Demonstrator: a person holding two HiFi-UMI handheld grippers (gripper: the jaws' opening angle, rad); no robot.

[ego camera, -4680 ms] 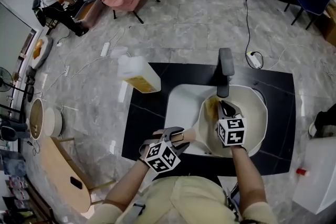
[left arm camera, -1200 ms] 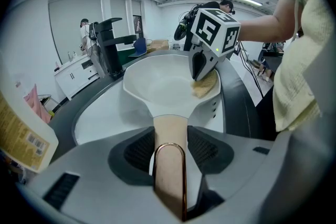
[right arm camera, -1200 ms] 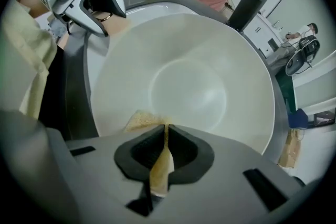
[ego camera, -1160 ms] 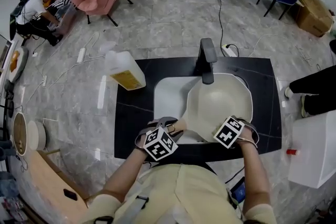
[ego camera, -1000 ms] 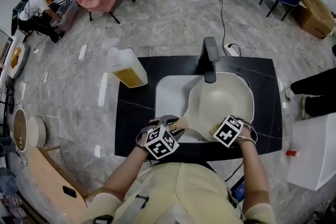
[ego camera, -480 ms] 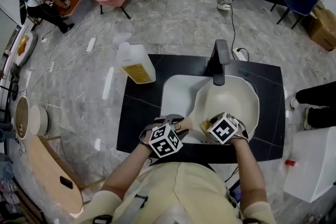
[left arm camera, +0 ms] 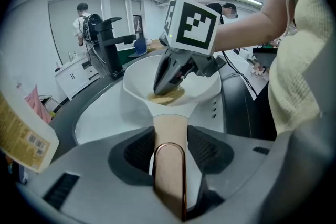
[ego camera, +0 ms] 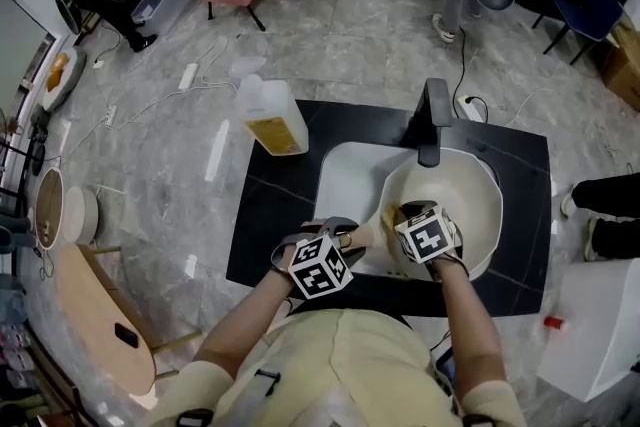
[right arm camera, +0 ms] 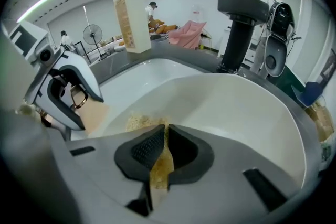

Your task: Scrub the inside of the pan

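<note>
- My left gripper (left arm camera: 170,153) is clenched on the wooden handle (left arm camera: 169,128) of the pan (ego camera: 470,200). The handle's copper-coloured end loop sits right between the pads, close to the camera.
- Ahead of that gripper the handle runs out to the cream bowl of the pan, which lies in the white sink (ego camera: 345,177). The bowl is to the right of the left gripper and directly under the right one.
- My right gripper (right arm camera: 160,145) is pinched down on a thin yellow-brown scrub pad (right arm camera: 159,168), with the jaws nearly together and the pad squeezed between them.
- The pad's free end spreads out just beyond the right gripper's tips, on the pan's inner wall at the side nearest the handle (I think it is pressed onto the surface, though the tips hide the contact itself).
- In the left gripper view the right gripper points steeply down into the bowl, just past where the handle joins it, with its marker cube on top.
- Beyond the right gripper, across the bowl, the black faucet (ego camera: 432,115) stands at the sink's far rim with its spout over the pan's far edge.
- Left of the left gripper and farther off, a white soap bottle (ego camera: 275,118) with a yellow label stands on the black countertop (ego camera: 270,225), beside the sink.
- To the right of the right gripper, the pan's inside shows plain cream.
</note>
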